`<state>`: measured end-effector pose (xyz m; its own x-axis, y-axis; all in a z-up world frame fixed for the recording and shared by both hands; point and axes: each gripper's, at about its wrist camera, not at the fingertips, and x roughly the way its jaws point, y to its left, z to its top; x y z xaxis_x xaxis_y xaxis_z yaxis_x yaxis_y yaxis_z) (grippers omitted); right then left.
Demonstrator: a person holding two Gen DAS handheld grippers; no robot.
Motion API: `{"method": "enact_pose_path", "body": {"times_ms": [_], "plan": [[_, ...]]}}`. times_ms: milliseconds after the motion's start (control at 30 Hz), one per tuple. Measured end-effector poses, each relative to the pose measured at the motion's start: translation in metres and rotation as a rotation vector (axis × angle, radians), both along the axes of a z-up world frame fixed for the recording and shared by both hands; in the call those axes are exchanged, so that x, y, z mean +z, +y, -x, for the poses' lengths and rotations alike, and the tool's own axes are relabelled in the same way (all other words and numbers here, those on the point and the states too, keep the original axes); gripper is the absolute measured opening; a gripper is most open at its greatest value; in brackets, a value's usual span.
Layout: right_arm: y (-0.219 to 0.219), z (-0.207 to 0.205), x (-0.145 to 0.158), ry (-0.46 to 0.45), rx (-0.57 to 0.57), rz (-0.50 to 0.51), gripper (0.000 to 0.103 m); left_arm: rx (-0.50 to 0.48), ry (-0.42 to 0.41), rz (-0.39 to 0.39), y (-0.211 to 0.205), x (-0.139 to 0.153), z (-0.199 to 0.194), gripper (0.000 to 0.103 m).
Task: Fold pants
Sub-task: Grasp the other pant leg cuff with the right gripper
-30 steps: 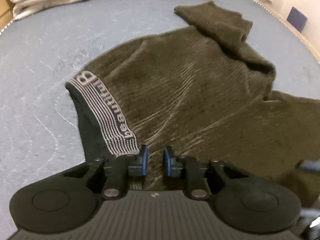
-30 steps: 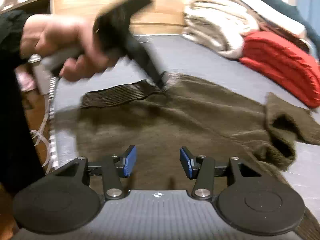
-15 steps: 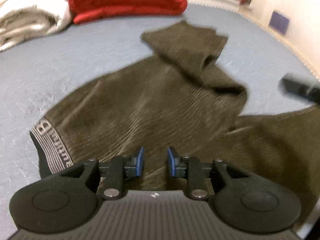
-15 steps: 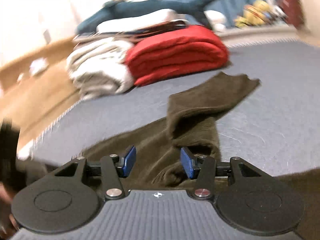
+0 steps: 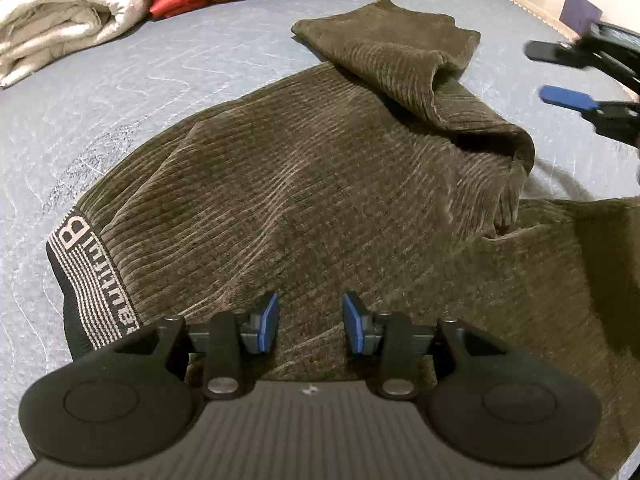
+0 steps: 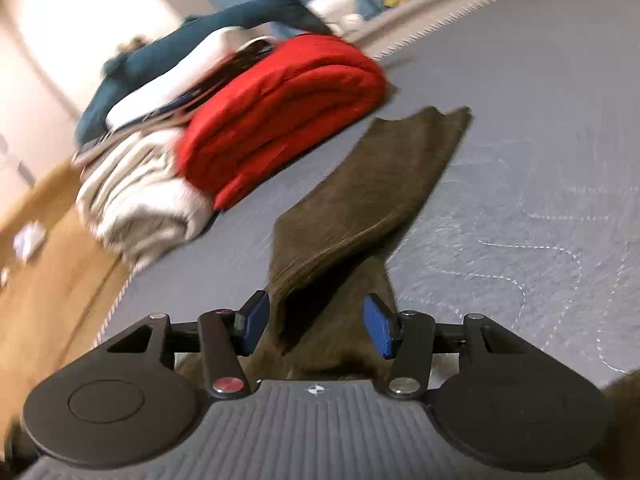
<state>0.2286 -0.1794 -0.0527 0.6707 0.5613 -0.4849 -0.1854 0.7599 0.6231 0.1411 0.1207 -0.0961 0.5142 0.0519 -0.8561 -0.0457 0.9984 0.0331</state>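
The left tongs (image 5: 309,323) have spread wider than before; the right tongs (image 6: 316,326), also apart, now straddle a folded leg of the olive pants (image 5: 320,184) lying across the grey bed (image 5: 100,92). The right view is motion-blurred.

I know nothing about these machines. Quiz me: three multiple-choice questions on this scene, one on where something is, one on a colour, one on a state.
1. Where does the red blanket lie?
A. beside the white blanket
B. on the pants
C. under the pants

2. What colour are the pads of the tongs?
A. red
B. blue
C. green

3. How are the left tongs?
A. shut on the waistband
B. shut on a leg
C. open over the pants

Answers:
1 A: the two folded piles touch.
2 B: both views show blue pads.
3 C: cloth shows in the gap between the pads.
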Motion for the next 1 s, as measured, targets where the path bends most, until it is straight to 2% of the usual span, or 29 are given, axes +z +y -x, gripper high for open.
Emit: {"method": "enact_pose_path", "body": {"times_ms": [133,400,533,600,667,900,1000], "plan": [[-0.012,-0.036,-0.026,0.080,-0.063,-0.110,0.055,0.005,0.005,0.009,0.002,-0.002,-0.002,0.041],[-0.020,-0.103,-0.069,0.171,-0.157,-0.242,0.056,0.003,0.010,-0.002,0.001,-0.003,-0.003,0.041],[-0.022,-0.137,-0.088,0.203,-0.209,-0.277,0.056,-0.003,0.002,-0.005,0.000,-0.004,-0.003,0.042],[-0.024,-0.150,-0.100,0.205,-0.239,-0.307,0.046,-0.008,-0.002,-0.011,-0.001,-0.004,-0.002,0.042],[-0.025,-0.165,-0.104,0.172,-0.252,-0.303,0.038,-0.010,-0.002,-0.008,-0.001,-0.004,-0.001,0.042],[-0.044,-0.237,-0.105,0.130,-0.326,-0.270,0.036,-0.007,0.014,0.005,0.001,-0.003,-0.003,0.042],[-0.049,-0.266,-0.105,0.119,-0.334,-0.239,0.031,0.000,0.021,0.005,0.000,-0.004,-0.006,0.042]]}}
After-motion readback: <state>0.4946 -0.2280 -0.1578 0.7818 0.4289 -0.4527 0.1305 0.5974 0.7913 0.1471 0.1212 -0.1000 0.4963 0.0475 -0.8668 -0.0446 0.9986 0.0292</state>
